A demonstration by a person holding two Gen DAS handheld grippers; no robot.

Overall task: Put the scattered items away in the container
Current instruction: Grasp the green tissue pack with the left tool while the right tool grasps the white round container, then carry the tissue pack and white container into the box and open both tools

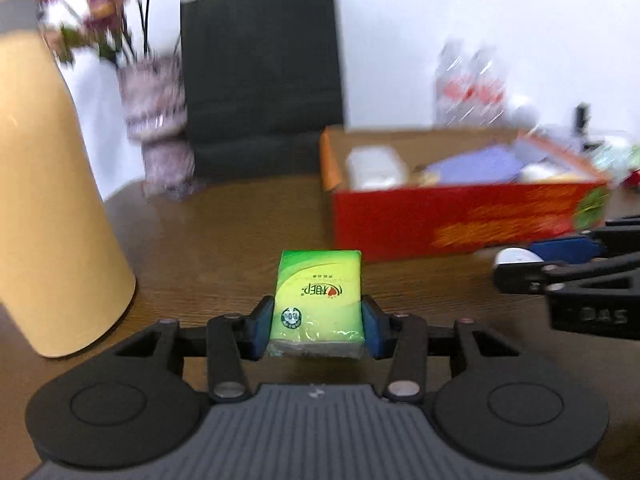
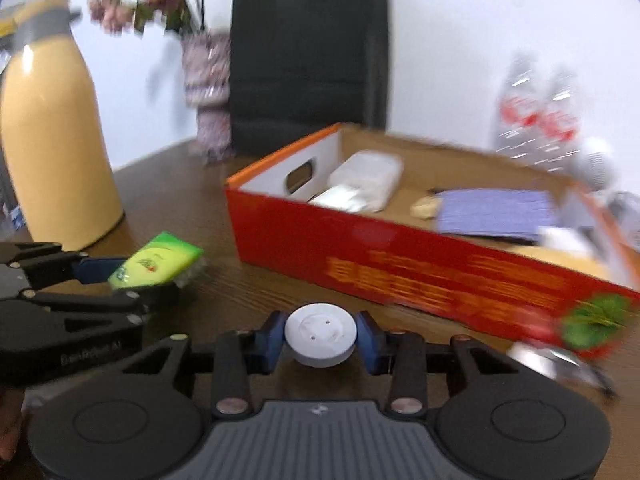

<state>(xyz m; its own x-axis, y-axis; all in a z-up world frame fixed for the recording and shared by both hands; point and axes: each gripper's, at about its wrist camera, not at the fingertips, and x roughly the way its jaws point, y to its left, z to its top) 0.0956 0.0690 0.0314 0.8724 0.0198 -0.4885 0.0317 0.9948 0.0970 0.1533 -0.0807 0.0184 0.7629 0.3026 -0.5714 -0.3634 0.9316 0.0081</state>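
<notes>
Green plastic-wrapped tissue pack (image 1: 318,300) clamped between blue pads of left tool (image 1: 318,330), above brown wooden desk (image 1: 224,240). Right tool (image 2: 320,338) pinches round white plastic disc (image 2: 320,334). Red open cardboard box (image 2: 420,276) beyond, to right, partly filled.

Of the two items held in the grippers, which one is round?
The white disc in the right gripper is the round one. The green tissue pack clamped in the left gripper is a flat rectangle.

left wrist: low, close | right wrist: likewise | shared: red box (image 1: 460,220)
</notes>
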